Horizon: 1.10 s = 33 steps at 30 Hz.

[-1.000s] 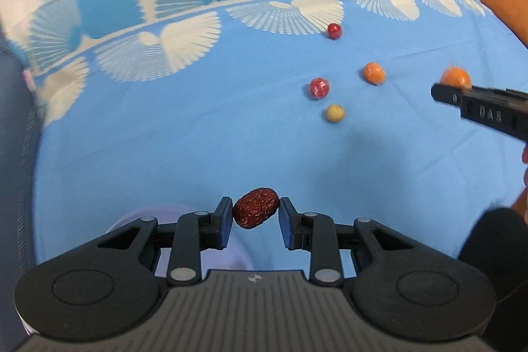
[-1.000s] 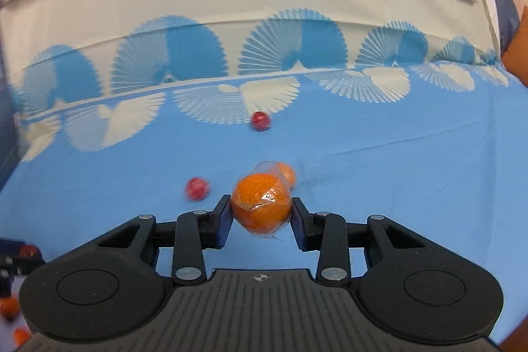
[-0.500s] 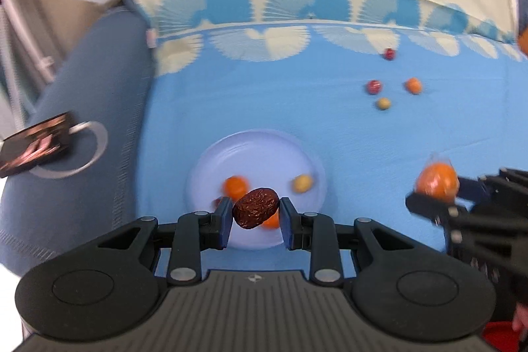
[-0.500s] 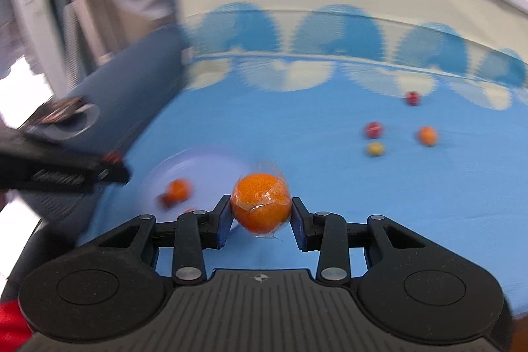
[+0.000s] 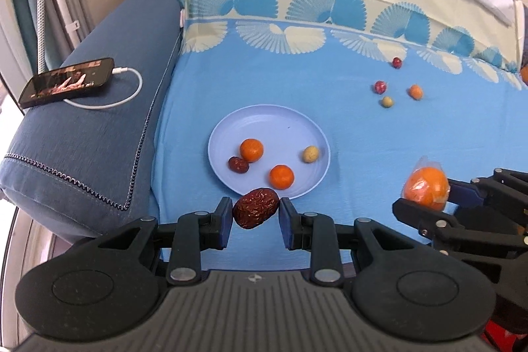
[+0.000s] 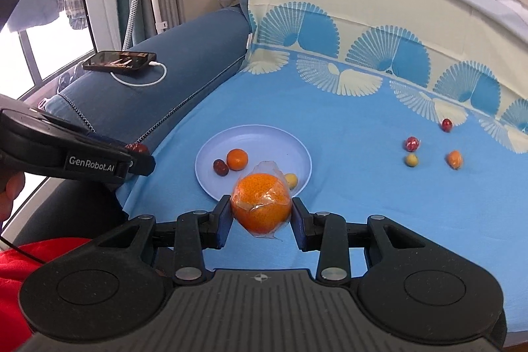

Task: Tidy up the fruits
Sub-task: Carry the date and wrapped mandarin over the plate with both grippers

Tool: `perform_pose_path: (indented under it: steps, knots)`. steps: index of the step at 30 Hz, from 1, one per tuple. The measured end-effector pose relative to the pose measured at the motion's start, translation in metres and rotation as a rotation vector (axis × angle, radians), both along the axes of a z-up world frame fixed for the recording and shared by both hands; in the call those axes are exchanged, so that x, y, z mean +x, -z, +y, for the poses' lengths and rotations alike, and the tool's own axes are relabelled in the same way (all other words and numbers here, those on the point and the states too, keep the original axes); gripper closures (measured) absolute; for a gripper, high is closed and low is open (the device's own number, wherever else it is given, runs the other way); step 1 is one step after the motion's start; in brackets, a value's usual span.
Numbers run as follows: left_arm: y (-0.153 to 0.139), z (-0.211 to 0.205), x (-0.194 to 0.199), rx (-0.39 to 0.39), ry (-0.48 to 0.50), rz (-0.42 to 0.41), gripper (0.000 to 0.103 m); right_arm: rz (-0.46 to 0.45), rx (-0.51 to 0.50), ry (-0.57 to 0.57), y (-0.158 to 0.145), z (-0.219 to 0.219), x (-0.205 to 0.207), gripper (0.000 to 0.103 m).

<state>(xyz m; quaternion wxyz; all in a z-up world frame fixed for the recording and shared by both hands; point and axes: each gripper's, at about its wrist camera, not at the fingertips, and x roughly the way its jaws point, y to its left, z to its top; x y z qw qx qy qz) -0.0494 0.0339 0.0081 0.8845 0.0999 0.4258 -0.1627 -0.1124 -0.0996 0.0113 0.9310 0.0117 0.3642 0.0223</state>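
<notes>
My left gripper (image 5: 254, 216) is shut on a wrinkled red date (image 5: 255, 207), held above the near rim of a pale blue plate (image 5: 264, 121). The plate holds two small oranges (image 5: 251, 150), a dark date (image 5: 238, 165) and a yellow-green fruit (image 5: 310, 153). My right gripper (image 6: 261, 218) is shut on a plastic-wrapped orange (image 6: 261, 203), near the plate's (image 6: 257, 134) front edge. The right gripper also shows in the left wrist view (image 5: 425, 200). Several loose fruits (image 5: 386, 102) lie on the blue cloth, far right.
A blue sofa armrest (image 5: 99, 127) stands left of the plate, with a phone (image 5: 66, 82) and white charging cable on it. The patterned cloth (image 5: 330, 68) covers the seat and backrest. Loose fruits also show in the right wrist view (image 6: 412, 160).
Both grippers have pulled back and swung left from the loose fruits toward the plate, each keeping its fruit. The plate and armrest have come fully into view.
</notes>
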Motion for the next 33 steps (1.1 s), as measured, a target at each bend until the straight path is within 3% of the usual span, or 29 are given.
perform_pose_path:
  steps: [33]
  knots:
    - [0.003,0.006,0.002,-0.037,-0.002,0.009,0.07,0.036,-0.048,-0.018,0.001,0.01,0.006,0.064]
